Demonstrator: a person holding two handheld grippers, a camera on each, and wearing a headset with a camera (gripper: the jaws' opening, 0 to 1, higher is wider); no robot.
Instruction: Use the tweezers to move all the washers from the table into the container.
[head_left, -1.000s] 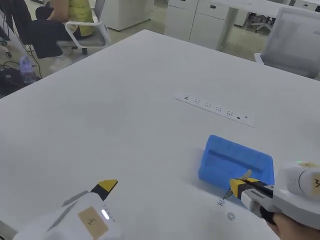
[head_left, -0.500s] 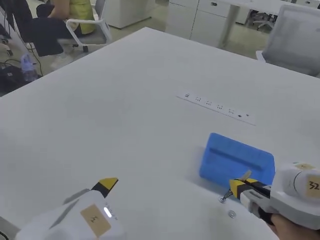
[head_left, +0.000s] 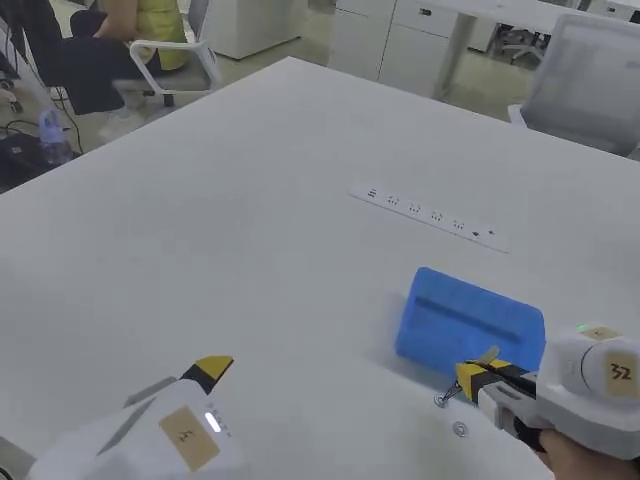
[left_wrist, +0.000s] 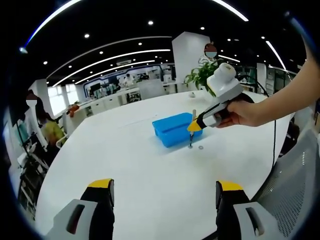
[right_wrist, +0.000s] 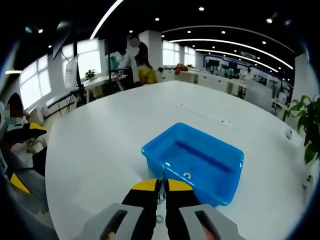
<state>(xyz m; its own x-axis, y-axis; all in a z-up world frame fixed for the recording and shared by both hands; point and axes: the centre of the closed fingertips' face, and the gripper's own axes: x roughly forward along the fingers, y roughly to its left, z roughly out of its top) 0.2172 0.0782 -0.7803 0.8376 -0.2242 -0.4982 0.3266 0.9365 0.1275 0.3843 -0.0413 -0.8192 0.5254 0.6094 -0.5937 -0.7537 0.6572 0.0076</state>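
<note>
White office table (head_left: 250, 200), broad and plain, with desks, chairs and a seated person in the room beyond it. A flat white power strip (head_left: 430, 217) lies on the table. Nearer the person stands a rectangular blue plastic container (head_left: 470, 320).

The right gripper (head_left: 475, 378) sits at the near edge of the container. Its jaws are closed on slim silvery metal tweezers (head_left: 447, 395), which slant down to the table just in front of the container's near wall. A small flat silvery metal washer (head_left: 441, 402) lies right at the tweezer tips. Whether the tips have already pinched it cannot be told. A second washer (head_left: 459, 430) lies near it on bare table.

In the right gripper view, a third washer (right_wrist: 187, 175) rests on the container's floor close to the near wall. The rest of the floor looks bare.

The left gripper (left_wrist: 165, 192) hovers well off to the left, jaws wide apart and holding nothing.

The step in hand looks like picking up the washer at the tips. The next move calls for a firm pinch on its thin edge, a lift over the near wall, and a release inside. At least two washers remain to move.
</note>
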